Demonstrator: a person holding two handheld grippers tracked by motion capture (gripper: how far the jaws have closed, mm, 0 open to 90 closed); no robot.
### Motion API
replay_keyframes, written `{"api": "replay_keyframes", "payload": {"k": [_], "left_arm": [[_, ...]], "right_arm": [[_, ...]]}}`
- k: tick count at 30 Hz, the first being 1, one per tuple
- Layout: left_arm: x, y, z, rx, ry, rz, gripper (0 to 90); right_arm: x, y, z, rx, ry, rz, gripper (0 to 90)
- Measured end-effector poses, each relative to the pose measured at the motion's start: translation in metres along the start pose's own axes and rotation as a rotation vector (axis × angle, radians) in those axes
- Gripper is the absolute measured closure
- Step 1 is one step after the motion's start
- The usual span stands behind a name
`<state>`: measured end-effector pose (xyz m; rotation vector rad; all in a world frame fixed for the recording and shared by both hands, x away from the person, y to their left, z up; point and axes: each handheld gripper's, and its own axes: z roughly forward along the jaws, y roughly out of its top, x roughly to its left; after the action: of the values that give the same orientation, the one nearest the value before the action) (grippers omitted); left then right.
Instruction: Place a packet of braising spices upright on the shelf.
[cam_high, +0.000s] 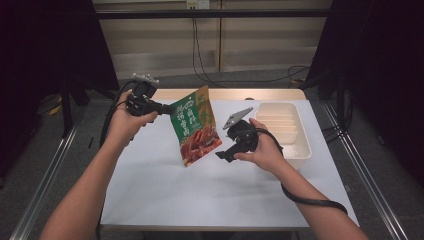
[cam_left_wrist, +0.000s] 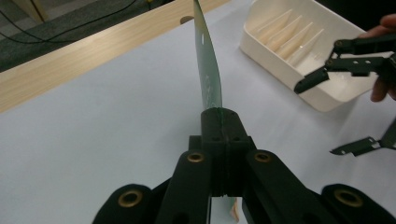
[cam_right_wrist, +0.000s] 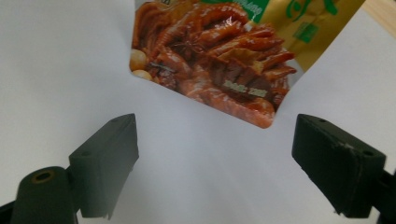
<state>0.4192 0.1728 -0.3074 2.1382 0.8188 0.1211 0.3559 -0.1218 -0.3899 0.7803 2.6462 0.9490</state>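
Note:
A flat food pouch (cam_high: 195, 125), green and gold on top with red food pictured below, hangs tilted over the white table cover (cam_high: 200, 190). My left gripper (cam_high: 167, 107) is shut on the pouch's left edge; in the left gripper view the pouch (cam_left_wrist: 208, 65) runs edge-on out of the closed jaws (cam_left_wrist: 219, 123). My right gripper (cam_high: 222, 155) is open just right of the pouch's lower corner. In the right gripper view the pouch's lower end (cam_right_wrist: 219, 60) hangs beyond the wide-apart jaws, and the gripper (cam_right_wrist: 215, 154) holds nothing.
A white ribbed tray (cam_high: 287, 130) stands at the right of the table, behind my right hand; the tray (cam_left_wrist: 299, 42) also appears in the left gripper view. A wooden table edge (cam_high: 225, 94) runs along the back. Dark curtains and cables lie beyond.

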Motion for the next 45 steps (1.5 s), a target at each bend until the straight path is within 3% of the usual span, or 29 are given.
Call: {"api": "replay_keyframes", "payload": {"k": [9, 10, 20, 45], "left_arm": [[-0.020, 0.004, -0.001, -0.010, -0.030, 0.045, 90.0], [-0.021, 0.004, -0.002, -0.008, -0.032, 0.050, 90.0], [-0.032, 0.004, -0.005, 0.005, -0.052, 0.086, 90.0], [-0.052, -0.001, -0.009, 0.001, -0.111, 0.134, 90.0]], "right_arm": [[-0.017, 0.012, -0.010, 0.023, 0.000, -0.015, 14.6], [-0.019, 0.014, -0.011, 0.025, 0.005, -0.036, 14.6], [-0.032, 0.031, -0.023, 0.020, -0.003, -0.053, 14.6], [-0.046, 0.061, -0.040, 0.015, -0.014, -0.099, 14.5]]}}
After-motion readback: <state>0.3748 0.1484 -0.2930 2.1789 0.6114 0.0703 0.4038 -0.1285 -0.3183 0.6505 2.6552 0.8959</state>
